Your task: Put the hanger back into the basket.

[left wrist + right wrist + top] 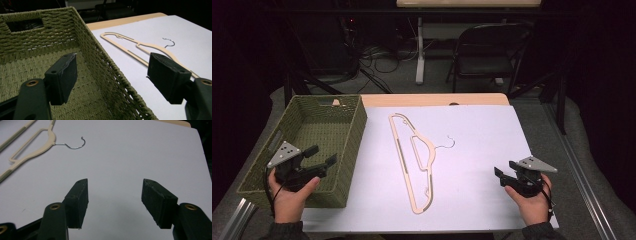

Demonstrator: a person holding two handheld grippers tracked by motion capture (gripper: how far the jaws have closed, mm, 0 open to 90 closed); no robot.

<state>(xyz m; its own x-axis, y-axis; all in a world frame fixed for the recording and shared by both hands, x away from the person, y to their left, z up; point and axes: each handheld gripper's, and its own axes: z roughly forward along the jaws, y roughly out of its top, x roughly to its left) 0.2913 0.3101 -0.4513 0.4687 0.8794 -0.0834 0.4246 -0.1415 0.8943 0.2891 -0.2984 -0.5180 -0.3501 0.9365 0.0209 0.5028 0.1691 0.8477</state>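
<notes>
A cream plastic clothes hanger with a thin metal hook lies flat on the white table sheet, near its middle. The hanger also appears past the basket's edge in the left gripper view, and its hook at the top left of the right gripper view. My left gripper is held over the near right part of the green woven basket, open, with nothing between its jaws. Low over the sheet at the right, my right gripper is open and empty, well apart from the hanger.
The basket is empty and has a handle slot in its far wall. A strip of wooden tabletop shows behind the sheet. Beyond the table are a folding chair, table legs and cables on the floor.
</notes>
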